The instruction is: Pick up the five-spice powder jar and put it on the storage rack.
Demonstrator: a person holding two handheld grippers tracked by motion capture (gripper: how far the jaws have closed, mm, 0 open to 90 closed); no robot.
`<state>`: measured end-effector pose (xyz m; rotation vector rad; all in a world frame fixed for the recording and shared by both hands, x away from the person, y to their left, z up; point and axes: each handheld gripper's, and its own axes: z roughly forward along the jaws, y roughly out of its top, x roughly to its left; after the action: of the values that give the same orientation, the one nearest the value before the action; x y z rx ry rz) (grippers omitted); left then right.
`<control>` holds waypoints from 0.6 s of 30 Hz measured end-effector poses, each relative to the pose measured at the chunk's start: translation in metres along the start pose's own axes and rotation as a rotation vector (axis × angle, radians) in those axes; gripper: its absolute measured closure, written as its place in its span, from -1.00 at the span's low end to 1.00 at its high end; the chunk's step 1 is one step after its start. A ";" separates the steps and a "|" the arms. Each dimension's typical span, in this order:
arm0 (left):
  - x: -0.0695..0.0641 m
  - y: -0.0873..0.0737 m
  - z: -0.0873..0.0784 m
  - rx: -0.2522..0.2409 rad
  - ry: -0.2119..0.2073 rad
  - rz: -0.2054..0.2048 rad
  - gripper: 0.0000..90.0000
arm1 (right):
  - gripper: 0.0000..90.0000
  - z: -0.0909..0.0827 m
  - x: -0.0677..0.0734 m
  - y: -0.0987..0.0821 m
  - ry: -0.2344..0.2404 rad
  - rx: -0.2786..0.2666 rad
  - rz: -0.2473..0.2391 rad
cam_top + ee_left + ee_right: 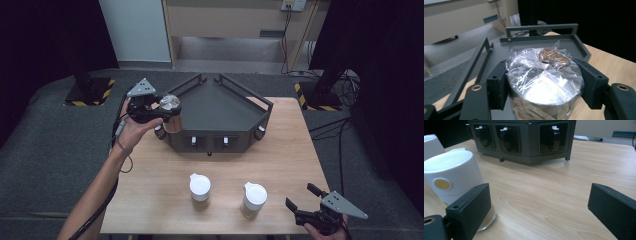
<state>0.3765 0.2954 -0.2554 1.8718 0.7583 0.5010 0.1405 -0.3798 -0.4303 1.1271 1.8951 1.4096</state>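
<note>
My left gripper (pixel 167 111) is shut on a glass jar (pixel 171 114) whose top is covered with crinkled clear film and foil (pixel 544 80). It holds the jar in the air beside the left corner of a dark hexagonal rack (pixel 220 107). Both black pads (pixel 497 87) press the jar's sides, and the rack's flat top (pixel 536 43) lies just behind it. My right gripper (pixel 302 197) stands open near the table's front right corner, with nothing between its wide-apart jaws. Two white-lidded jars (pixel 200 187) (pixel 254 199) stand on the table in front of me.
The wooden table (pixel 280 155) carries the rack at its far side, with white-handled items in its front slots (pixel 507 137). The nearer white-lidded jar (pixel 454 175) stands just beyond the right gripper's left jaw. Grey carpet and black stands surround the table.
</note>
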 end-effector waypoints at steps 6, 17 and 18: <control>0.001 0.003 0.013 -0.013 0.054 -0.026 -0.25 | -0.90 0.000 0.000 0.000 0.002 0.000 0.004; -0.001 0.001 0.043 -0.029 0.144 -0.067 -0.25 | -0.89 0.000 -0.001 -0.001 0.003 -0.002 0.006; -0.002 0.000 0.048 -0.022 0.161 -0.069 -0.25 | -0.90 0.000 -0.001 -0.001 0.004 -0.001 0.006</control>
<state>0.4062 0.2629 -0.2742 1.7937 0.9169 0.6197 0.1407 -0.3812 -0.4308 1.1309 1.8945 1.4167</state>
